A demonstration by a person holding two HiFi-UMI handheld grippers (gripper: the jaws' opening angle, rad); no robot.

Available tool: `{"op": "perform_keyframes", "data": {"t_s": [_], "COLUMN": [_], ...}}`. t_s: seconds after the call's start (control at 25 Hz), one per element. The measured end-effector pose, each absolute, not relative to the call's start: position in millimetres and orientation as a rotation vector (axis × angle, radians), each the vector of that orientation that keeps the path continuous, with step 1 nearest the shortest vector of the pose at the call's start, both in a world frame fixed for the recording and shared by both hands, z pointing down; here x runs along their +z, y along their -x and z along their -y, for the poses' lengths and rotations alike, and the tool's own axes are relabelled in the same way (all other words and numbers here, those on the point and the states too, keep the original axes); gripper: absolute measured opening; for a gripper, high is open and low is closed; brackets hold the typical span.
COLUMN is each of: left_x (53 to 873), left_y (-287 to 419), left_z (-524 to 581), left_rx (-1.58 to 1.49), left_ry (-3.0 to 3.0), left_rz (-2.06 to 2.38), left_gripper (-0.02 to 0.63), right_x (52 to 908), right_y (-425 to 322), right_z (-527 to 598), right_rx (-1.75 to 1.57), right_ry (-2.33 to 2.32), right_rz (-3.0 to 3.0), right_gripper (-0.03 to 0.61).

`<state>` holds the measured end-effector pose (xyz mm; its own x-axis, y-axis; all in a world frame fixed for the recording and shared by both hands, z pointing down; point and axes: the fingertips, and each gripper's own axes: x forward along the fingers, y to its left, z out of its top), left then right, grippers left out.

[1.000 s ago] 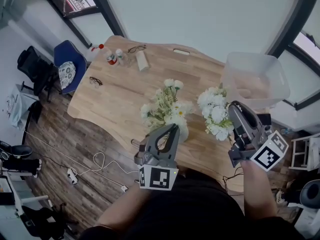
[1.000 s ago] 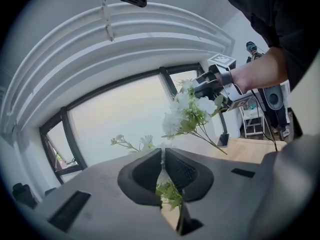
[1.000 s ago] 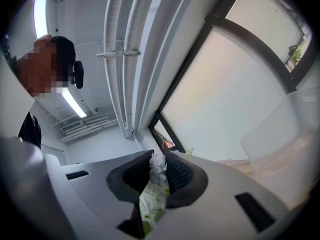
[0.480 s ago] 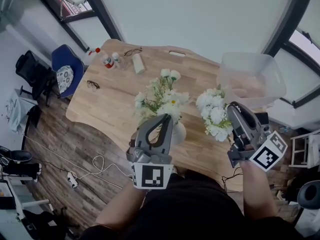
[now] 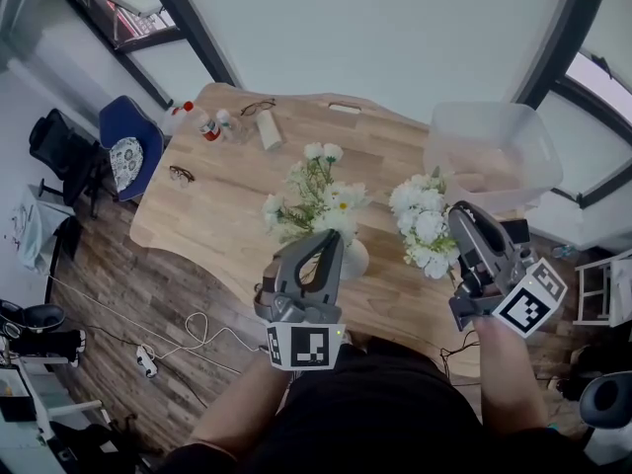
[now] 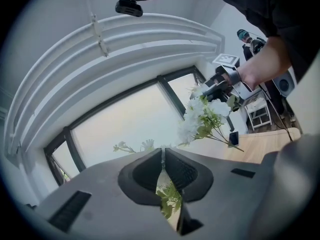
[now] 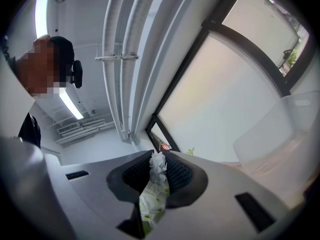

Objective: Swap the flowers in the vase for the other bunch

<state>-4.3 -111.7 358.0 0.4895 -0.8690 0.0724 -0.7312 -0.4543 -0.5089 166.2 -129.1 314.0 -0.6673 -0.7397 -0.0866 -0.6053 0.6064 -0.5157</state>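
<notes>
Soft, even daylight fills the head view: the wooden table (image 5: 217, 191) is bright, with only faint shadows, and fisheye bending curves the dark window frames (image 5: 188, 23) at the far edge. Both gripper views are ringed by black vignette, their window panes (image 6: 132, 126) washed out to pale glare. In the right gripper view a strip light (image 7: 70, 108) burns white at the left. Nearest the lens, the green stems (image 6: 169, 196) and wrapped stems (image 7: 152, 201) look soft

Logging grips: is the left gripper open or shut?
Shut: the left gripper has its jaws together, pinching green stems between them.
</notes>
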Motion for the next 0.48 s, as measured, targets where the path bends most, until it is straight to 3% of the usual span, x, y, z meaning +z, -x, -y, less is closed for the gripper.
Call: {"op": "perform_keyframes", "data": {"t_s": [0.48], "left_x": [322.1], "left_y": [11.7], "left_z": [123.0], "left_rx": [-0.385], "left_ry": [2.354], "left_rz": [-1.340], "left_gripper": [0.023], "right_x": [316.9], "right_y": [-160.7], "right_z": [134.2], "right_rx": [-0.672], "right_ry": [1.071], "right_rz": [-2.549], "right_gripper": [0.080]}}
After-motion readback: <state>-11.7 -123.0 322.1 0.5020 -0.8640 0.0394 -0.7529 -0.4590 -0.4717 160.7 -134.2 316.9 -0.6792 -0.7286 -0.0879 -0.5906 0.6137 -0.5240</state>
